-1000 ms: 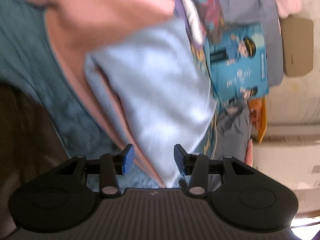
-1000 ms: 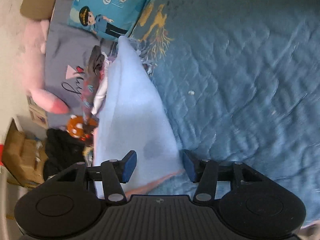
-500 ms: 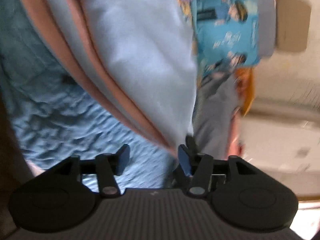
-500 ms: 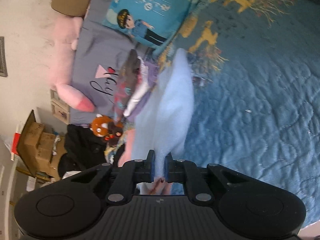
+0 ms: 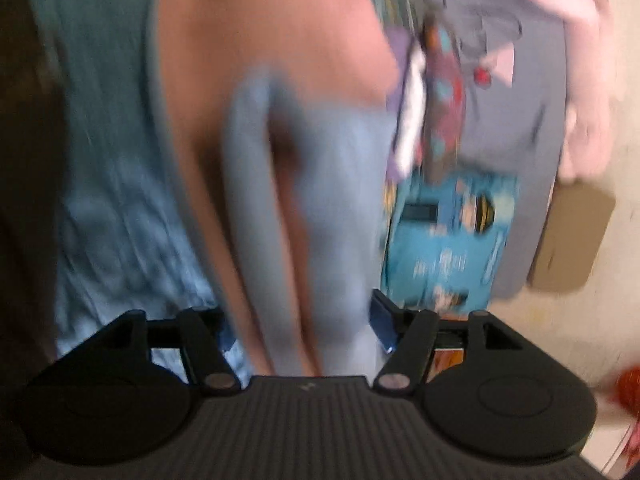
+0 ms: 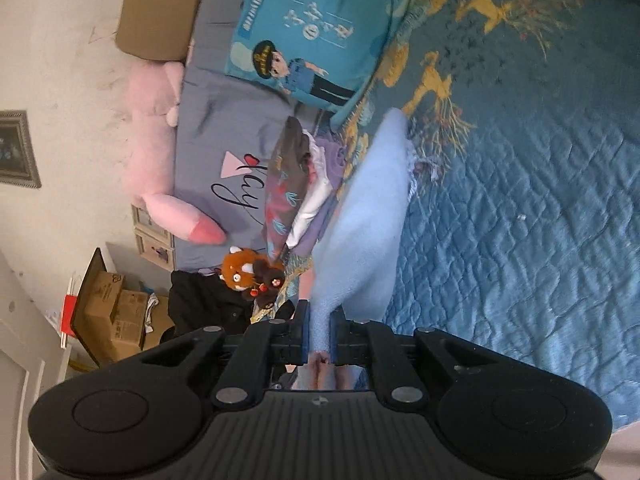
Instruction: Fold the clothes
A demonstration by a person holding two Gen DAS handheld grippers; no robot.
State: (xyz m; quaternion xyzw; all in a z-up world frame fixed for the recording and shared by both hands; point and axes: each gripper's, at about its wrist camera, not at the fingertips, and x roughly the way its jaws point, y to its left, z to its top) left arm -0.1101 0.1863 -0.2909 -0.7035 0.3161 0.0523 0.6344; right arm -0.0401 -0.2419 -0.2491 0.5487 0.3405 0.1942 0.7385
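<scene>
The right gripper (image 6: 319,330) is clamping its blue pads tight on the lower end of the light blue garment (image 6: 366,220), low in the middle of the right wrist view. From the pinch the cloth is stretching up the frame in a long fold, its far tip touching the blue quilted bedspread (image 6: 520,220) near the yellow deer print. Left of the garment, a small stack of folded clothes (image 6: 298,192) is leaning against a grey pillow (image 6: 216,128), with a cartoon cushion (image 6: 320,28) at the top centre and an orange plush toy (image 6: 244,272) just below the stack.

Over in the left wrist view everything is blurring. The left gripper (image 5: 304,320) is standing spread wide, and the same garment (image 5: 320,216), blue outside with a pink-orange lining, is hanging between the pads without being pressed by either. The bedspread (image 5: 120,220) is filling the left side of that frame.
</scene>
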